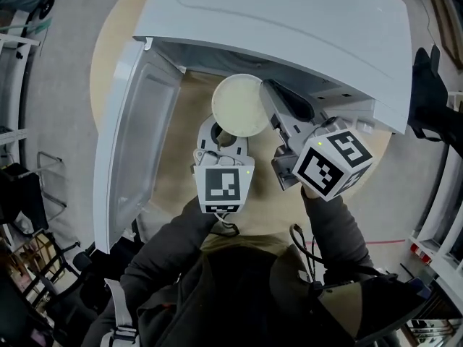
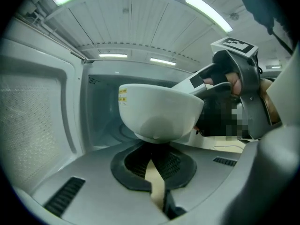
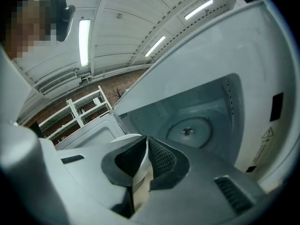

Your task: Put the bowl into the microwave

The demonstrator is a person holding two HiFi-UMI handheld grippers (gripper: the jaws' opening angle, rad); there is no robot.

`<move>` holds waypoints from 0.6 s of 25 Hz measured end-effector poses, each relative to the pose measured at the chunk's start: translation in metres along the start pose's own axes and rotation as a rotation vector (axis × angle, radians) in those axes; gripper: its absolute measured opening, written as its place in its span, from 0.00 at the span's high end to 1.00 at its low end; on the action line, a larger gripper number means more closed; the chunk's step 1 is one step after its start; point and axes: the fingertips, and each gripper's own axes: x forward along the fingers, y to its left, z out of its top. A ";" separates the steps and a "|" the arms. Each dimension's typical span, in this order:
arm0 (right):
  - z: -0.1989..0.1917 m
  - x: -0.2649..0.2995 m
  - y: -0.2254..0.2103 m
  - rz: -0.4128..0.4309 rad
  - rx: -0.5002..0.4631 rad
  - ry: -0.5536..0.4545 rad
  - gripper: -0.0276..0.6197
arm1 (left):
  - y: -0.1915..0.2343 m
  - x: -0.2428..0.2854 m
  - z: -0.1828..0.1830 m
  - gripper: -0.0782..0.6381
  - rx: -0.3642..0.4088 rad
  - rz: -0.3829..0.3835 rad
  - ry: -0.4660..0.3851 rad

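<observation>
A cream bowl (image 1: pixel 236 105) hangs in front of the white microwave's (image 1: pixel 289 27) open cavity, its door (image 1: pixel 137 136) swung out to the left. My right gripper (image 1: pixel 269 96) is shut on the bowl's right rim; in the right gripper view the rim (image 3: pixel 124 137) runs between the pads (image 3: pixel 159 156), with the turntable hub (image 3: pixel 187 131) beyond. My left gripper (image 1: pixel 221 137) sits just below the bowl with its jaws shut on nothing. In the left gripper view the bowl (image 2: pixel 159 111) hovers over the jaw tips (image 2: pixel 153 150), and whether they touch it is unclear.
The microwave stands on a round wooden table (image 1: pixel 181 186). Metal shelving (image 1: pixel 14 63) is on the floor at the left, and more racks (image 3: pixel 70 111) show in the right gripper view. The door panel (image 2: pixel 33 111) walls off the left side.
</observation>
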 end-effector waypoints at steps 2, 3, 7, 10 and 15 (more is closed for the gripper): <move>0.001 0.004 -0.004 -0.013 0.004 -0.007 0.93 | 0.003 0.005 -0.001 0.88 0.005 0.004 0.007; 0.002 0.005 -0.006 -0.020 0.005 -0.010 0.92 | 0.004 0.008 -0.001 0.88 0.002 0.003 0.012; 0.000 0.017 -0.018 -0.035 0.026 -0.016 0.93 | 0.011 0.022 -0.008 0.88 -0.009 -0.001 0.044; -0.001 0.026 -0.025 -0.041 0.044 -0.018 0.93 | 0.017 0.030 -0.012 0.88 -0.013 -0.002 0.071; 0.003 0.039 -0.038 -0.067 0.059 -0.042 0.93 | 0.024 0.043 -0.014 0.88 -0.021 0.007 0.105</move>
